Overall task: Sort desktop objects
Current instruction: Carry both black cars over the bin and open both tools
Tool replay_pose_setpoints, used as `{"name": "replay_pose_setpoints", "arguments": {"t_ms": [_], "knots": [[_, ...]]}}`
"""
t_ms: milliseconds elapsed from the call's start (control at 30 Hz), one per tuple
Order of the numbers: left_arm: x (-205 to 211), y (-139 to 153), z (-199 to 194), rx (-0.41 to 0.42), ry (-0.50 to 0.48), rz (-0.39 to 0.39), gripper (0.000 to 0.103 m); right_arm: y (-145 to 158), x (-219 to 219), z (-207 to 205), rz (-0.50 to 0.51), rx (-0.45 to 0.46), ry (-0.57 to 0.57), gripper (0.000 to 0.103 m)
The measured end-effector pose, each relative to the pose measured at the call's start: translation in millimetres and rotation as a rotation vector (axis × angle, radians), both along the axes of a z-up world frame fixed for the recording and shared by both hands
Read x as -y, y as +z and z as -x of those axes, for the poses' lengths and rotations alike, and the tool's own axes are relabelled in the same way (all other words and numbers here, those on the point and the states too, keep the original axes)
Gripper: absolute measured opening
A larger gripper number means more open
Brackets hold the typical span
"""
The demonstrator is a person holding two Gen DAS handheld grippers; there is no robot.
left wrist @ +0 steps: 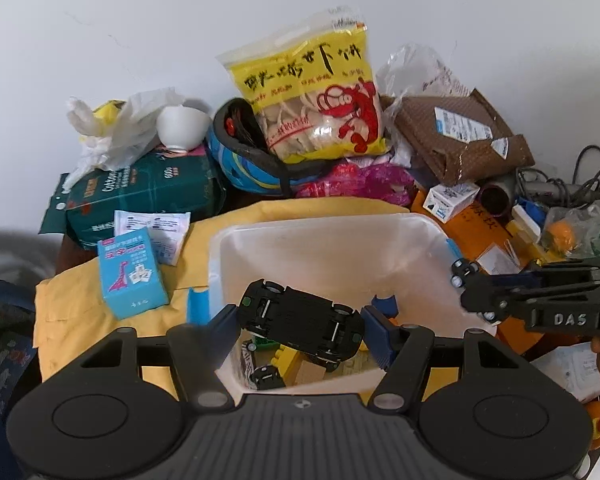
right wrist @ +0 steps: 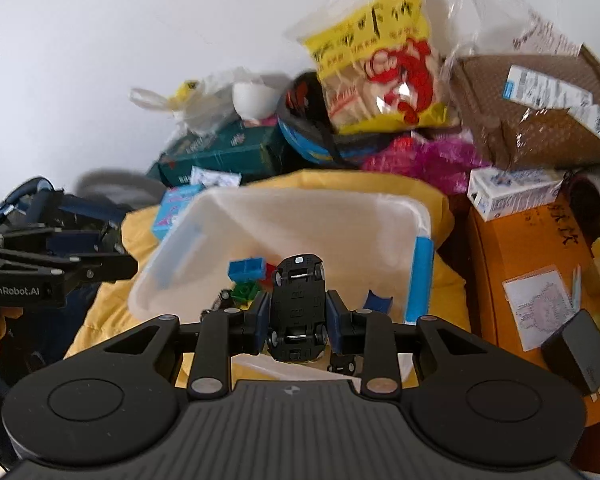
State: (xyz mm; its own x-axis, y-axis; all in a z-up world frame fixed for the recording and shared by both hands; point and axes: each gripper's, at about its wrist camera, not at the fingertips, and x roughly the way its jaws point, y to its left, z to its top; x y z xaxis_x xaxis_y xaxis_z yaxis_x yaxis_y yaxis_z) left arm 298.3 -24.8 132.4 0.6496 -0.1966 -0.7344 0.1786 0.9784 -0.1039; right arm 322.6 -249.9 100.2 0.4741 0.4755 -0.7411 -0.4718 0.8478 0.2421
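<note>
We hold our left gripper point(left wrist: 299, 322) over the near end of the white plastic bin point(left wrist: 380, 224), its blue pads point(left wrist: 381, 334) clamped on a black toy car point(left wrist: 300, 318) that lies tilted and belly-up between them. Our right gripper point(right wrist: 299, 312) is likewise closed on a second black toy car point(right wrist: 299, 304), upside down with its nose pointing away, above the near edge of the same bin. In the left wrist view this right gripper reaches in from the right, its car just beside the bin's right rim.

Inside the bin lie a blue brick point(right wrist: 246, 269), a green brick point(right wrist: 244, 291), a yellow brick point(left wrist: 286, 356) and a small dark toy car point(left wrist: 266, 376). The bin rests on a yellow cloth point(left wrist: 100, 300). On the cloth to the left stands a light blue card box point(left wrist: 132, 276). Far behind, against the wall, a yellow snack bag point(left wrist: 320, 92) leans on a blue helmet point(left wrist: 244, 164), with a white bowl point(left wrist: 180, 124) on a dark green tissue pack point(left wrist: 148, 192) to the left and a brown parcel point(left wrist: 460, 136) to the right. An orange box point(right wrist: 532, 272) sits right of the bin.
</note>
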Motion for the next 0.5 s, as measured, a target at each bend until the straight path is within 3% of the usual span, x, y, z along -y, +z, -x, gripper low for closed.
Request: {"name": "replay_pose_setpoints", "arguments": {"t_ms": [133,333,400,500], "knots": [[7,-6,-17,-0.049,-0.008,-0.032,0.069,-9,-3,-15,0.040,-0.042,-0.018,0.033],[14,-10,-30,-0.067,-0.019,-0.050,0.069,-12,-6,-22,0.069,-0.035,-0.026,0.037],[18,-12,-31,-0.060,-0.021,-0.082,0.069,-9,-7,-21,0.079,0.002,-0.027,0.063],[20,-20,-27,-0.048,-0.029,-0.134,0.074,-7,-7,-15,0.075,0.038,-0.006,0.065]]}}
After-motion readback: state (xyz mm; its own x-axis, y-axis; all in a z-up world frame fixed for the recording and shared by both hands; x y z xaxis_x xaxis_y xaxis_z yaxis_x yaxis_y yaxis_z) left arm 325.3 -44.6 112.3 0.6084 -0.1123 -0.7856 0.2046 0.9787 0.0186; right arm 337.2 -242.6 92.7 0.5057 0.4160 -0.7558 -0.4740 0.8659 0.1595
